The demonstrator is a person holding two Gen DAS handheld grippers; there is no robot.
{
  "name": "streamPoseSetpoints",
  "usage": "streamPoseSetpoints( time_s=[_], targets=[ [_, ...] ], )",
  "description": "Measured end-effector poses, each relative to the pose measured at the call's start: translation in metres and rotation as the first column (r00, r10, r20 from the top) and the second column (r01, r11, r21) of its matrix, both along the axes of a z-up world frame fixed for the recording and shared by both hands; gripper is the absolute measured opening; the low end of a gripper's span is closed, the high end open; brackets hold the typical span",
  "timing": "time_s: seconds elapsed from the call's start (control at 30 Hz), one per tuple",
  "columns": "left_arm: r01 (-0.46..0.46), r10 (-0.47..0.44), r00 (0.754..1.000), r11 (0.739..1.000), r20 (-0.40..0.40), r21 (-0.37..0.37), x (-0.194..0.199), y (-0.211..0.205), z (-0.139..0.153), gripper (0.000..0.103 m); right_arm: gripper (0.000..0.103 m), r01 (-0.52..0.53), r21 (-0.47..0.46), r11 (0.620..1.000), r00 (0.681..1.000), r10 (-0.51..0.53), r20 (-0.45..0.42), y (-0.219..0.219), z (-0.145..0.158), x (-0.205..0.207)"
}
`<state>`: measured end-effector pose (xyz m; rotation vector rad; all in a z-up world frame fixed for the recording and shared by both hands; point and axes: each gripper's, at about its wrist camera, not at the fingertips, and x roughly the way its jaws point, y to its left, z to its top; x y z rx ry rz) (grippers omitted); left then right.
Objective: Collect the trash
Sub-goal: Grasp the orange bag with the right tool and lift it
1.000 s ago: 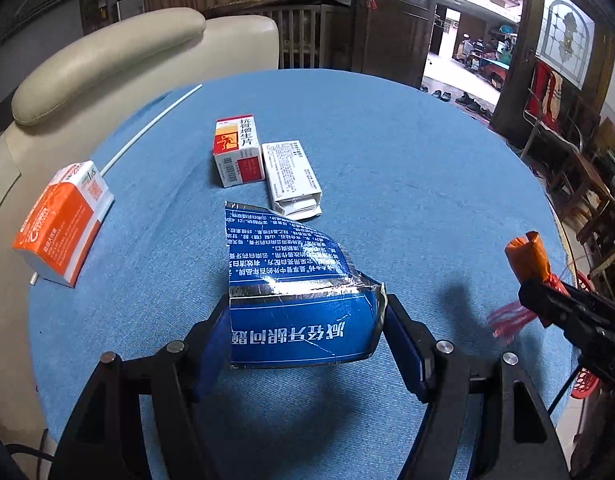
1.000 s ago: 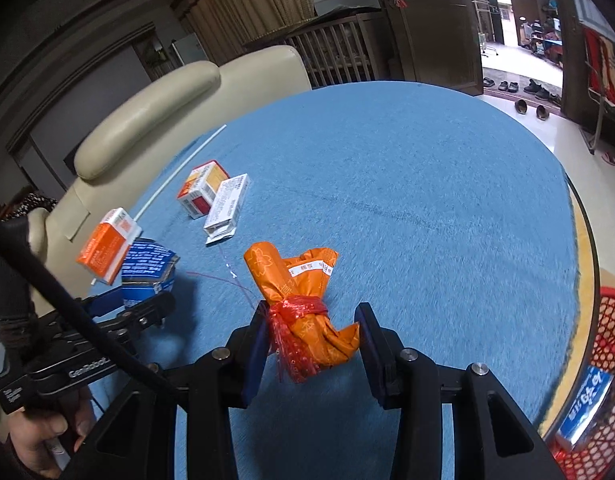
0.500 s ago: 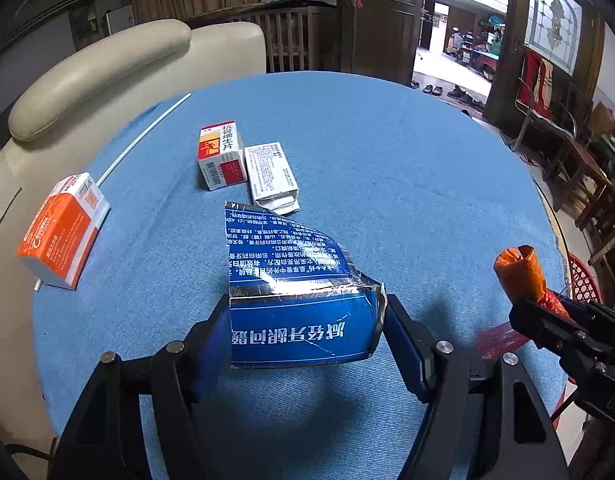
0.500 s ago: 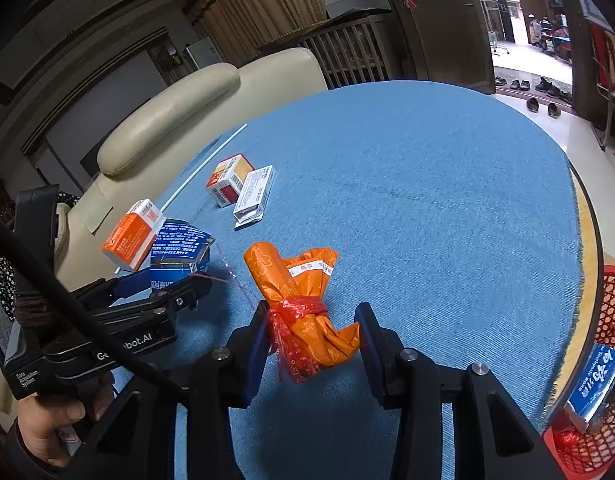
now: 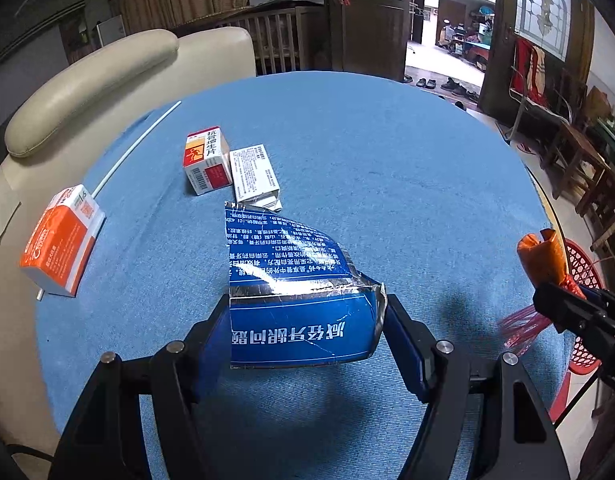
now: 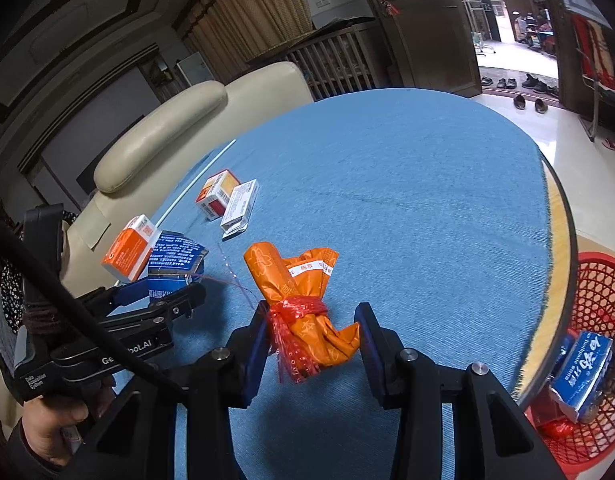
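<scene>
Gripping a crumpled orange wrapper, the right tongs; left tongs pinch torn blue carton.

Blue-clothed table with three boxes

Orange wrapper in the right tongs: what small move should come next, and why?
Probably carry the orange wrapper on toward the red basket beside the table's edge and let go above it. The right tongs are shut on the wrapper, it hangs over the blue tablecloth, and the basket already holds a blue box. The left tongs' torn blue carton could follow.
</scene>
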<state>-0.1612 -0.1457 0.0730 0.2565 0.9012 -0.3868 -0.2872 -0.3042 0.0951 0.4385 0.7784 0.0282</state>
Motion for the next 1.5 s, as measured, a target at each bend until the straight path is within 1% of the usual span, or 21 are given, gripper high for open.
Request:
streamPoseSetpoints(
  time_s=[0.3, 0.53, 1.07, 1.5],
  targets=[
    [0.013, -0.013, 1.0, 1.0, 0.015, 0.006, -0.001, -0.004, 0.003, 0.074, 0.044, 0.018, 0.01, 1.0, 1.0, -0.018, 0.018, -0.008, 0.004, -0.006],
    [0.015, -0.015, 1.0, 1.0, 0.009, 0.01, -0.004, -0.004, 0.002, 0.074, 0.044, 0.034, 0.018, 0.999, 0.999, -0.035, 0.04, -0.017, 0.011, -0.011],
    [0.039, -0.039, 0.999, 0.999, -0.008, 0.007, 0.007, -0.011, -0.002, 0.074, 0.044, 0.059, 0.046, 0.997, 0.998, -0.061, 0.026, -0.028, 0.004, -0.015],
    [0.065, -0.065, 0.998, 0.998, -0.021, 0.006, 0.008, -0.024, -0.003, 0.074, 0.045, 0.091, 0.061, 0.994, 0.995, -0.093, 0.031, -0.04, 0.003, -0.022]
  ],
)
